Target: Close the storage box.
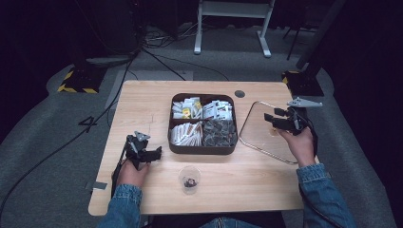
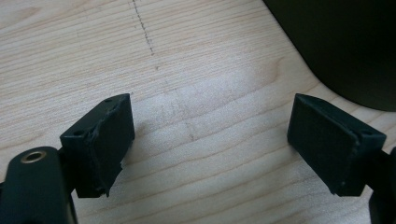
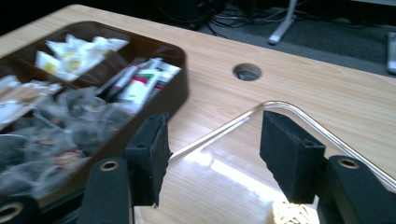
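Brown four-part tray [image 1: 202, 148] of sachets and tea bags at mid-desk [image 1: 142, 102], uncovered, probably for picking from; clear lid [image 1: 259, 135] flat just beside its right wall, toward the right edge. Small clear cup [image 1: 189, 178] near the front edge, likely to receive. Left claw [image 1: 151, 155] wide, empty, low over bare wood left of the tray. Right claw [image 1: 273, 118] wide, empty, above the lid.

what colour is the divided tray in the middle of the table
Dark brown, nearly black: the divided tray shows its colour best in the high view.
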The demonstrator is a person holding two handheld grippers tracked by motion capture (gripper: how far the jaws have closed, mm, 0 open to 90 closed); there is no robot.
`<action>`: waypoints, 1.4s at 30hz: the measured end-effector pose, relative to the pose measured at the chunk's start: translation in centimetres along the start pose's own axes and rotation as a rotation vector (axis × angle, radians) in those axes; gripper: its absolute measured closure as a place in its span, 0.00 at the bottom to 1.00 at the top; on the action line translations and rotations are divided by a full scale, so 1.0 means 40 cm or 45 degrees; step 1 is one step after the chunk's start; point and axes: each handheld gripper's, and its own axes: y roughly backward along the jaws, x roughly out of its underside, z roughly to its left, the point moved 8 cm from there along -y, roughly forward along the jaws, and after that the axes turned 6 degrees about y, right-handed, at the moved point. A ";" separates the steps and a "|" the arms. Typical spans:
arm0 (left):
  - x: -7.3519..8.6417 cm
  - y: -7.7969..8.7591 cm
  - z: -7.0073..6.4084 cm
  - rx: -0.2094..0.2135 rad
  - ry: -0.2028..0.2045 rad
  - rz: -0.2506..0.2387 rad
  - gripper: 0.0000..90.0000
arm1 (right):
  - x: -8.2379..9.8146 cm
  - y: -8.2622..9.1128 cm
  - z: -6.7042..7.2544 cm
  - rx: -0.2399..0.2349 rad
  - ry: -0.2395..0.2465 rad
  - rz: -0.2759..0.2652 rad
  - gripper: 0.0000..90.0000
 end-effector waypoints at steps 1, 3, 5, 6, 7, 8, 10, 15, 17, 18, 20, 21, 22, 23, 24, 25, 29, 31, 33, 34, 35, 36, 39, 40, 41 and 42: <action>0.001 0.001 -0.001 0.002 0.005 0.001 0.17 | 0.003 -0.004 -0.009 0.015 0.005 0.006 0.46; 0.002 0.001 -0.004 0.008 0.002 0.001 0.17 | 0.008 -0.009 -0.024 0.047 0.029 0.019 0.46; 0.003 0.002 -0.003 0.014 -0.005 0.005 0.17 | 0.013 -0.012 -0.044 0.083 0.039 0.025 0.46; 0.003 0.003 -0.001 0.013 -0.011 0.004 0.17 | 0.017 -0.014 -0.056 0.088 0.022 0.032 0.46; 0.003 0.003 -0.002 0.014 -0.011 0.004 0.17 | 0.021 -0.016 -0.065 0.092 0.008 0.034 0.45; 0.003 0.003 -0.002 0.014 -0.010 0.004 0.17 | 0.027 -0.020 -0.074 0.100 -0.002 0.040 0.45; 0.004 0.003 -0.002 0.015 -0.010 0.005 0.17 | 0.038 -0.029 -0.087 0.110 -0.019 0.058 0.45; 0.004 0.004 -0.002 0.017 -0.015 0.005 0.17 | 0.067 -0.058 -0.110 0.119 -0.058 0.093 0.45; 0.005 0.004 -0.002 0.018 -0.019 0.003 0.17 | 0.074 -0.067 -0.112 0.102 -0.077 0.099 0.45; 0.005 0.005 -0.002 0.021 -0.021 0.003 0.17 | 0.078 -0.071 -0.116 0.110 -0.078 0.102 0.45; 0.006 0.005 -0.003 0.027 -0.024 0.004 0.17 | 0.087 -0.079 -0.122 0.118 -0.084 0.111 0.45; 0.006 0.005 -0.003 0.027 -0.024 0.004 0.17 | 0.094 -0.082 -0.126 0.122 -0.090 0.120 0.45; 0.006 0.005 -0.003 0.027 -0.023 0.004 0.17 | 0.102 -0.086 -0.132 0.130 -0.096 0.131 0.45; 0.006 0.005 -0.003 0.026 -0.024 0.004 0.17 | 0.108 -0.089 -0.137 0.135 -0.098 0.136 0.45; 0.006 0.005 -0.003 0.027 -0.024 0.004 0.17 | 0.115 -0.091 -0.141 0.138 -0.103 0.144 0.45; 0.006 0.005 -0.003 0.026 -0.024 0.004 0.17 | 0.120 -0.092 -0.145 0.141 -0.111 0.150 0.45; 0.006 0.005 -0.003 0.026 -0.024 0.004 0.17 | 0.144 -0.098 -0.159 0.151 -0.136 0.178 0.44; 0.006 0.005 -0.003 0.027 -0.024 0.005 0.17 | 0.152 -0.103 -0.162 0.153 -0.143 0.187 0.44; 0.006 0.005 -0.003 0.027 -0.024 0.005 0.17 | 0.164 -0.110 -0.165 0.153 -0.149 0.211 0.44; 0.006 0.005 -0.003 0.027 -0.024 0.005 0.17 | 0.171 -0.113 -0.166 0.152 -0.150 0.223 0.44; 0.006 0.005 -0.003 0.027 -0.025 0.005 0.17 | 0.176 -0.116 -0.167 0.151 -0.154 0.236 0.44; 0.006 0.005 -0.003 0.027 -0.024 0.005 0.17 | 0.181 -0.118 -0.167 0.152 -0.159 0.245 0.45; 0.006 0.005 -0.003 0.027 -0.024 0.005 0.17 | 0.194 -0.126 -0.165 0.147 -0.161 0.276 0.45; 0.006 0.005 -0.003 0.027 -0.024 0.005 0.17 | 0.197 -0.128 -0.165 0.146 -0.160 0.285 0.46; 0.006 0.005 -0.003 0.027 -0.024 0.005 0.17 | 0.200 -0.130 -0.164 0.145 -0.162 0.291 0.46; 0.006 0.005 -0.003 0.027 -0.025 0.005 0.17 | 0.204 -0.133 -0.162 0.136 -0.161 0.302 0.46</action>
